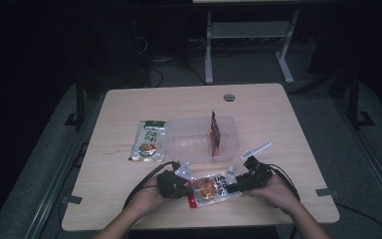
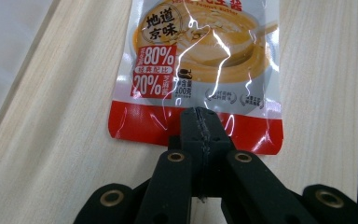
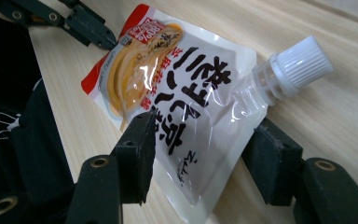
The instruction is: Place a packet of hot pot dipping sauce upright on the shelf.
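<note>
A spouted sauce pouch (image 1: 211, 189) with a red bottom band and a white screw cap (image 3: 300, 63) lies flat near the table's front edge. My left gripper (image 1: 184, 188) is at its left end, jaws shut on the red bottom band (image 2: 144, 123). My right gripper (image 1: 234, 186) is at the pouch's cap end, open. Its two fingers (image 3: 142, 140) stand either side of the pouch's top, with the pouch (image 3: 186, 102) between them. In the right gripper view the left gripper (image 3: 100, 35) touches the far red end.
A clear plastic tray (image 1: 189, 142) sits mid-table with a small red packet (image 1: 215, 130) upright inside it. A green-topped pouch (image 1: 149, 142) lies to its left. A pale strip (image 1: 256, 149) lies right of the tray. A round cable hole (image 1: 229, 97) is near the back edge.
</note>
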A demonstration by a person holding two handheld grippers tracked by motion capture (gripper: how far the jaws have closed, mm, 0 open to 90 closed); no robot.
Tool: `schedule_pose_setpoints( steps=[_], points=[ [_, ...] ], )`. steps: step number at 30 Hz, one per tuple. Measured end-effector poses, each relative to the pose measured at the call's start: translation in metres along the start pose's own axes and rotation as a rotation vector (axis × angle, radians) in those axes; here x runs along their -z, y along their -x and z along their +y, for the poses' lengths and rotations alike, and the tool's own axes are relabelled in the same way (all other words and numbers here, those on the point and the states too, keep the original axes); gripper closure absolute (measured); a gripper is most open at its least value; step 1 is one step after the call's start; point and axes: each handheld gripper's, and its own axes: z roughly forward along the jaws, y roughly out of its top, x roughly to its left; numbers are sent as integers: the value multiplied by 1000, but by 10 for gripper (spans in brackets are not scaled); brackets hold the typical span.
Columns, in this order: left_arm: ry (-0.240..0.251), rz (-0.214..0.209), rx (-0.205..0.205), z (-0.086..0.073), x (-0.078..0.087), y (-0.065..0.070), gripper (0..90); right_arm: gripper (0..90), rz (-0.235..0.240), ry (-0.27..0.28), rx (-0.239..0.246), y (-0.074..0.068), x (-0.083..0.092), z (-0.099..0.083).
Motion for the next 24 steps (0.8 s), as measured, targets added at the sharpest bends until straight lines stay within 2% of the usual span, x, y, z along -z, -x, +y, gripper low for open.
schedule_pose_setpoints(
  steps=[3, 5, 12, 24],
  points=[
    [0, -3, 0, 0, 0, -1, 900, 481, 10, 6, 1, 2, -2, 2],
    [2, -6, 3, 0, 0, -1, 900, 514, 34, 3, 1, 1, -6, 4],
    [6, -9, 1, -1, 0, -1, 900, 586, 0, -5, 44, -4, -13, 12],
    [10, -8, -1, -1, 0, -1, 900, 737, 30, 63, 61, -10, -1, 14]
  ],
)
